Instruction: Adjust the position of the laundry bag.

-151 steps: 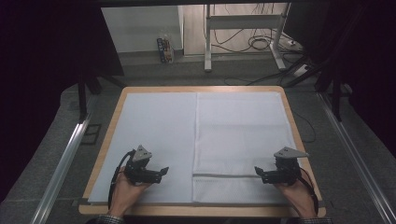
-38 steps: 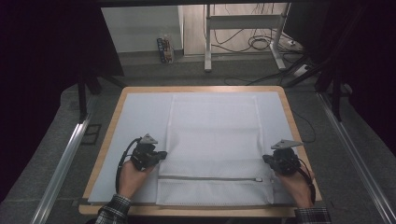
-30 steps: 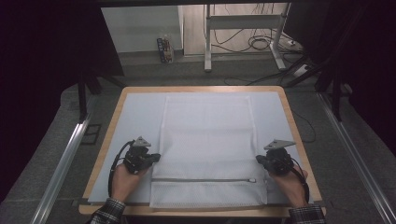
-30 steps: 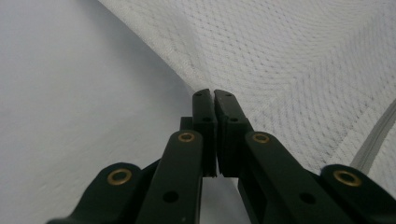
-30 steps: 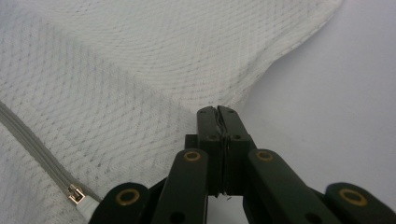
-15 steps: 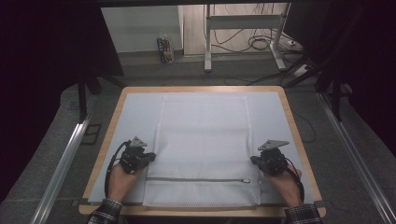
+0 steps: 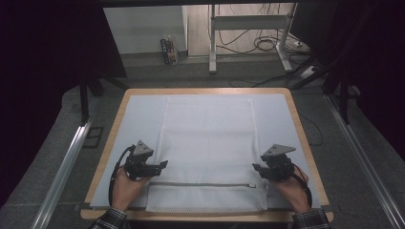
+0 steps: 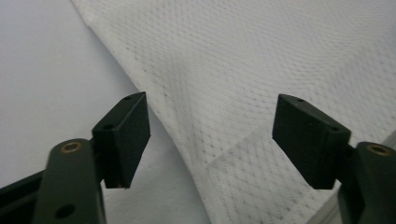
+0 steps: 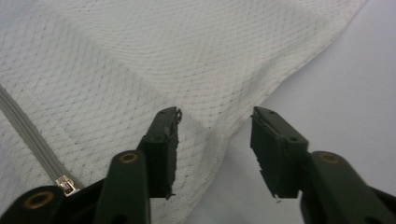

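Now released and flat on the table (image 7: 305, 133): white mesh bag (image 7: 205, 143), left gripper (image 7: 160, 165) and right gripper (image 7: 255, 168) parted beside its near edges, seemingly after smoothing.

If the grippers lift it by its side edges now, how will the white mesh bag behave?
The mesh bag will probably sag and drape: it is thin netting lying flat on the table. It looks light for its size. Its zipper may pull the near end down slightly.
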Demonstrator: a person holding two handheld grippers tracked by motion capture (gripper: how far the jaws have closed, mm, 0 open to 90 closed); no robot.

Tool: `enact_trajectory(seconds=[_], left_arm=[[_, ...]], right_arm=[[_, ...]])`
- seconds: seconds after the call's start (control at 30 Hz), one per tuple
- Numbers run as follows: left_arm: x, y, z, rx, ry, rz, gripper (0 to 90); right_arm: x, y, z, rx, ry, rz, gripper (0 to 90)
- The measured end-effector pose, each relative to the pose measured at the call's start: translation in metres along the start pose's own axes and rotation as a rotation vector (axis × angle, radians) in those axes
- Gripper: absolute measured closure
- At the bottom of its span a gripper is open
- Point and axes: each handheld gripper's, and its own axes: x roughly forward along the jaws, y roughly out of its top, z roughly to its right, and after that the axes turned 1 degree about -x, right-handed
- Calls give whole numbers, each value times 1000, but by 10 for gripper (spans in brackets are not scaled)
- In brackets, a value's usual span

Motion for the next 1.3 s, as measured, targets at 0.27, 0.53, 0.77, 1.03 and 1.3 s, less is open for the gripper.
enact_trajectory(seconds=[0.27,0.53,0.77,1.03,1.3], left_arm=[[-6,-7,11,10,-63,14,152],[-13,-14,22,38,-92,20,129],[-18,-22,28,55,-77,16,103],[-28,-30,32,70,-48,34,87],[-30,-35,32,72,-33,28,75]], right_arm=[[-3,-2,-6,-35,30,17,360],[-9,-6,-11,-56,73,29,282],[-18,-13,-19,-83,95,29,254],[-22,-18,-27,-102,122,6,243],[-27,-27,-29,-115,125,5,212]])
